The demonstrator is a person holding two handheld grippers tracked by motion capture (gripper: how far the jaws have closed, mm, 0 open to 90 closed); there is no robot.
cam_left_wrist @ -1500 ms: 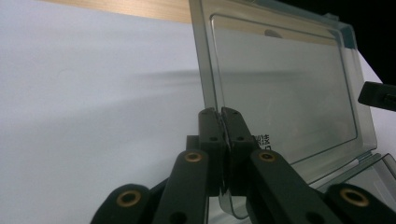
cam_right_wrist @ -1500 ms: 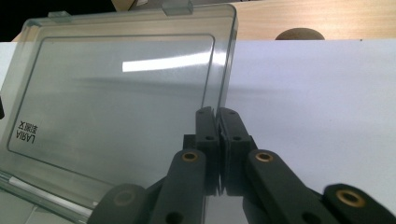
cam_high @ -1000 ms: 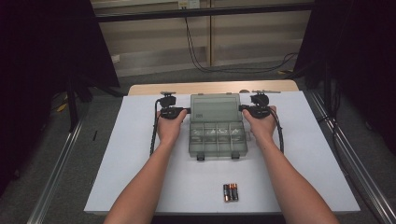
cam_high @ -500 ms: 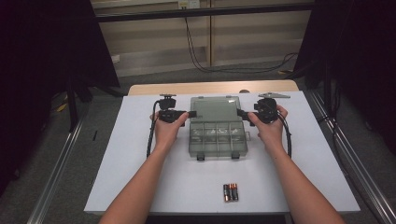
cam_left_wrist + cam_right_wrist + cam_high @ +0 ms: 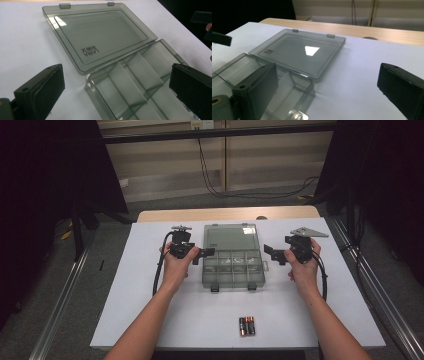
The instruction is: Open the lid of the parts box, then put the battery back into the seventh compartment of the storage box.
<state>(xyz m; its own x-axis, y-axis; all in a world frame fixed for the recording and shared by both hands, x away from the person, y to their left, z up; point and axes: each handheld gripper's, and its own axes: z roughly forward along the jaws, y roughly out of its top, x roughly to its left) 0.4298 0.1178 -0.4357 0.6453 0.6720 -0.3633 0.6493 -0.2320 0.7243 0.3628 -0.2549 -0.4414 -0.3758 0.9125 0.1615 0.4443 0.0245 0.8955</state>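
A smoky clear organiser box lies open in the middle of the white table. Its lid (image 5: 230, 236) lies flat behind the divided base (image 5: 232, 269). My left gripper (image 5: 205, 253) hovers at the box's left side and my right gripper (image 5: 270, 253) sits a little off its right side. Both stand open, their jaws having just been opening, with nothing gripped. In the left gripper view the gripper (image 5: 116, 95) frames a corner of the base (image 5: 140, 82), with the lid (image 5: 100, 37) beyond. In the right gripper view the gripper (image 5: 329, 92) looks over the lid (image 5: 299, 52) and base (image 5: 234, 70).
A small cluster of batteries (image 5: 246, 325) lies near the front edge of the white table cover (image 5: 150, 320). A wooden table edge (image 5: 225, 214) runs behind it. Metal rails flank the table on both sides, and cables hang at the back wall.
Both grippers have let go of the box's sides, opened their jaws and drawn outward. The right one moved farther away and rose a little. The box stayed put.
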